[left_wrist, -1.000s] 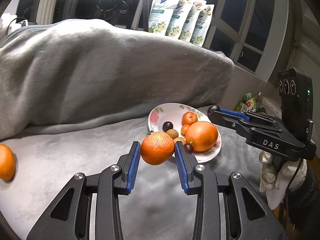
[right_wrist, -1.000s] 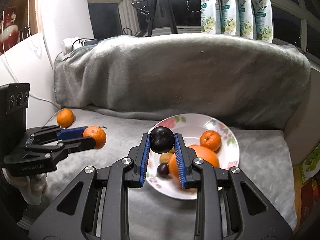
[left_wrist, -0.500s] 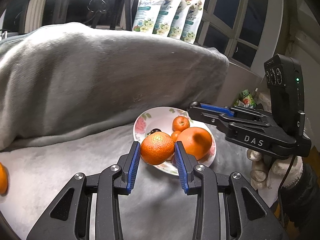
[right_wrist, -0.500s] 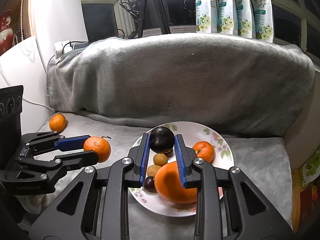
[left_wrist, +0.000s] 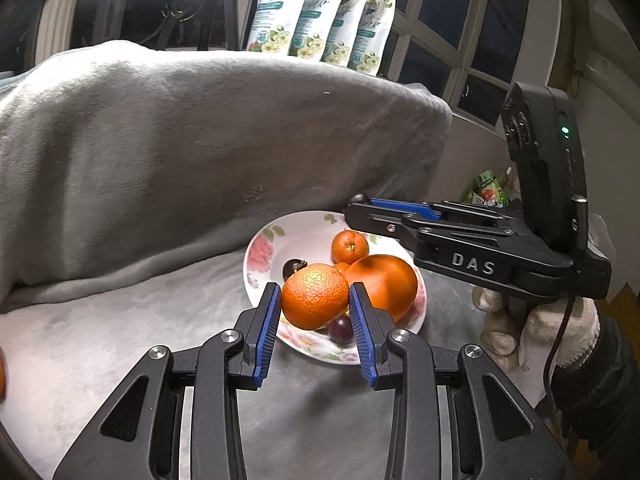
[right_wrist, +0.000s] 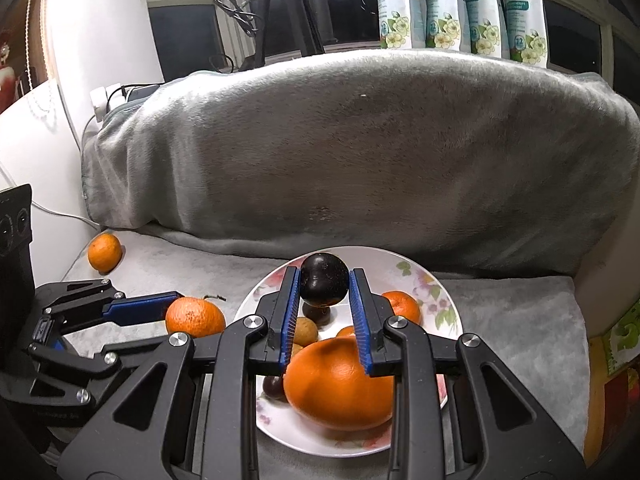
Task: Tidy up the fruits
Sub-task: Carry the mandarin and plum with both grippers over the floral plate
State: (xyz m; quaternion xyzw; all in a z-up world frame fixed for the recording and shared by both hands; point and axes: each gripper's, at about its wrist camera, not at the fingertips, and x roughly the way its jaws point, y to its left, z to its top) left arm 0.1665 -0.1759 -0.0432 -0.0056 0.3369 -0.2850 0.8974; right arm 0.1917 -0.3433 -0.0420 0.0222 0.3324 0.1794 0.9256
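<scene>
My left gripper [left_wrist: 315,300] is shut on an orange mandarin [left_wrist: 315,295] and holds it over the near edge of a floral plate [left_wrist: 262,246]. My right gripper [right_wrist: 324,286] is shut on a dark plum [right_wrist: 324,285] above the same plate [right_wrist: 444,300]. The plate holds a large orange [right_wrist: 340,384], a small mandarin [right_wrist: 402,305], small brown fruits [right_wrist: 306,328] and a dark grape [right_wrist: 274,386]. In the right wrist view the left gripper [right_wrist: 188,316] shows at lower left with its mandarin [right_wrist: 195,316]. The right gripper [left_wrist: 360,204] shows over the plate's far right.
A loose mandarin [right_wrist: 105,251] lies on the grey seat at far left. A thick grey blanket [right_wrist: 360,152] covers the backrest behind the plate. White pouches [right_wrist: 460,4] stand on the window sill. Colourful packets [left_wrist: 486,192] lie at the right.
Both grippers have moved closer to the plate with their fruit. The mandarin now hangs over the plate's near edge and the plum over its middle.
</scene>
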